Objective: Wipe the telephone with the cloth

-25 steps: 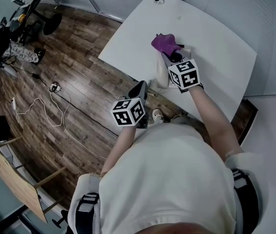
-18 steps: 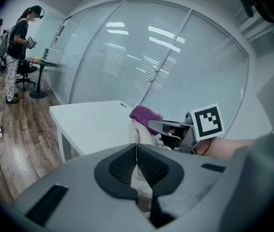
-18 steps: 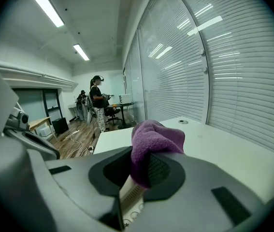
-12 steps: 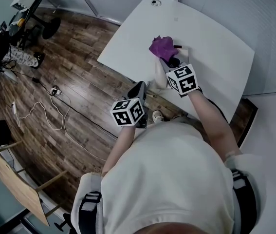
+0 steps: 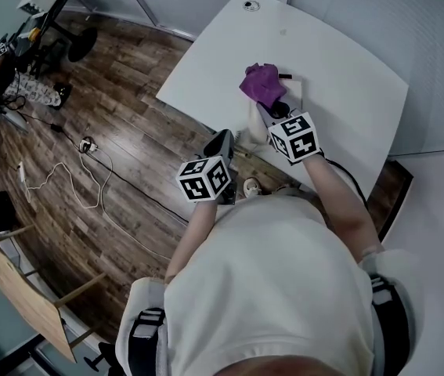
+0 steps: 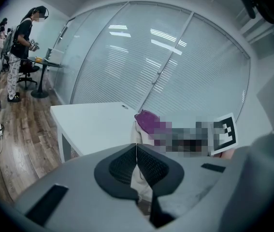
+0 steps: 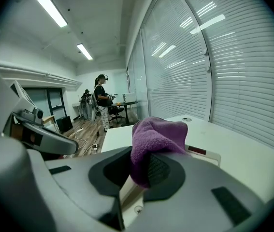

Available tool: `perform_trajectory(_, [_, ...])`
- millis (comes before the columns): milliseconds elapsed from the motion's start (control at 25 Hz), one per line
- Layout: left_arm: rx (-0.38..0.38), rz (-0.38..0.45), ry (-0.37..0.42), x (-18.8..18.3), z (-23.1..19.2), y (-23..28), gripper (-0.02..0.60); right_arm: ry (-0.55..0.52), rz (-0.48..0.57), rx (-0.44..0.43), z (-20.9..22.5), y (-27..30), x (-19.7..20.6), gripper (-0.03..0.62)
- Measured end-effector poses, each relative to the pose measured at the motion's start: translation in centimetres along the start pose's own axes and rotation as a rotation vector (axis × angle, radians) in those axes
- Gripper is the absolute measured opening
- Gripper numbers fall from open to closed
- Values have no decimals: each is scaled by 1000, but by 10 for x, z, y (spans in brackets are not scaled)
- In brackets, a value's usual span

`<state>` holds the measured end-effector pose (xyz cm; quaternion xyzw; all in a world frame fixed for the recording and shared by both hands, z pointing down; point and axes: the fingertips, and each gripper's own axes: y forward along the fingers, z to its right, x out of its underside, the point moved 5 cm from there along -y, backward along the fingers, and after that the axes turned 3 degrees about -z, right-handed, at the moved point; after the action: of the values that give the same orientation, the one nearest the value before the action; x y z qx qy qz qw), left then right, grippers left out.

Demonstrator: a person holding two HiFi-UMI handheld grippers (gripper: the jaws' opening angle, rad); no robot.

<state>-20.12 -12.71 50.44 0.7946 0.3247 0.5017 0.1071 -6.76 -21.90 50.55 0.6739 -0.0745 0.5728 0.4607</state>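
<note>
Right hand-held gripper (image 7: 137, 170) clamps purple cloth (image 7: 156, 132) over telephone (image 7: 200, 153), contact unclear.

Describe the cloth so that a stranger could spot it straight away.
Find the white table beside the wall of window blinds. A white telephone sits on it, and right at the telephone the right gripper pinches a bunched cloth. The cloth is the only purple thing there, fuzzy against all the white and grey.

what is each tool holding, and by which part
The right tool pinches the purple cloth by its lower bunched end; the left tool is shut on nothing.
</note>
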Motion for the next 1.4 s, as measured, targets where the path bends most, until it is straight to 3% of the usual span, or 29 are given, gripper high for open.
perform_trajectory(1400, [-10,26,-17,14,13,-10,21,13,-67,-167,-57,-28,57,63])
